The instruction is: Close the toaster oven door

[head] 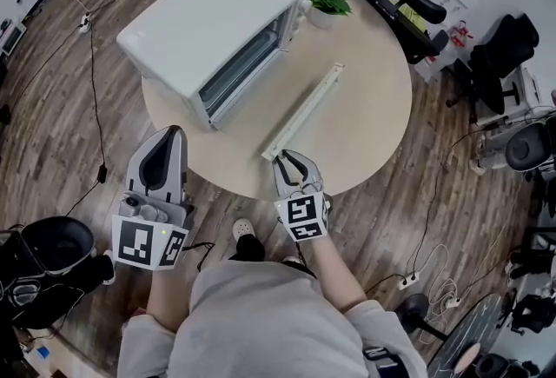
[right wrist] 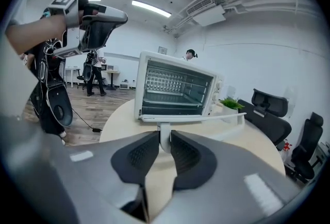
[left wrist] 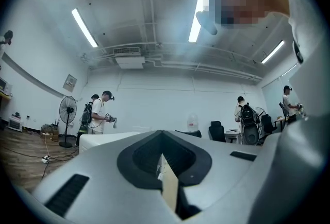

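A white toaster oven [head: 208, 29] stands on the round beige table [head: 365, 133], its door [head: 261, 107] hanging open towards me. The door's long white handle bar [head: 304, 111] runs along its front edge. My right gripper [head: 284, 161] is at the near end of that bar. In the right gripper view the pads [right wrist: 139, 153] of the right gripper [right wrist: 164, 138] press on the handle's end post, with the oven [right wrist: 175, 89] and its open cavity straight ahead. My left gripper [head: 165, 146] hovers off the table's left edge, tilted up, jaws together and holding nothing [left wrist: 162, 153].
A small potted plant [head: 328, 1] sits beside the oven's far right corner. Black office chairs [head: 395, 3] stand behind the table. A black bin [head: 56, 244] and cables lie on the wooden floor to the left. Several people stand far off in the room.
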### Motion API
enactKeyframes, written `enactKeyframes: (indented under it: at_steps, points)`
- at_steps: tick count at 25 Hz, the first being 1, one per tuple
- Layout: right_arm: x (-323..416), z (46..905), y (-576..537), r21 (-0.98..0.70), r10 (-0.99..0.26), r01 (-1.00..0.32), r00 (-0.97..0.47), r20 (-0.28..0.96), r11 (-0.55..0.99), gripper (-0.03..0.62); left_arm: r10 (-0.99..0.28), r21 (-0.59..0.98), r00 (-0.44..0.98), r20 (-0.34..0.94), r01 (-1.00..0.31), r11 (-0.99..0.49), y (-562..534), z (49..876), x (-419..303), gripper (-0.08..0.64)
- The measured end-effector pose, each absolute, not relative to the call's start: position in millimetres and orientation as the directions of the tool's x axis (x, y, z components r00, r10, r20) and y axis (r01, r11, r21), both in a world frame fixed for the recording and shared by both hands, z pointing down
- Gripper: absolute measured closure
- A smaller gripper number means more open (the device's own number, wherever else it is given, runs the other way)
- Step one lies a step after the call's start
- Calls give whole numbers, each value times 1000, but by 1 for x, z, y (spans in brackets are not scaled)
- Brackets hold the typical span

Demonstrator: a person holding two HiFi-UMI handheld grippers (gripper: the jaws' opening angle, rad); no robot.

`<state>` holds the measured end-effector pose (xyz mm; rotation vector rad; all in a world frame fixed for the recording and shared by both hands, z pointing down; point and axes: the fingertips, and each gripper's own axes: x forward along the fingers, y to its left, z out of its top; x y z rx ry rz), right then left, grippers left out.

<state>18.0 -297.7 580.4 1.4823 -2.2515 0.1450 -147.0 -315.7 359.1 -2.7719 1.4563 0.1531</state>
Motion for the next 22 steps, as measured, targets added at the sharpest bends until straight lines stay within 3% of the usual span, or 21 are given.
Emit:
enactKeyframes:
  at_steps: [22]
  points:
    - [-41,477,-357,231,-847,-835,-414,333,499,517,-878,38,459,-137,-883,-468,-299,339,-195,558]
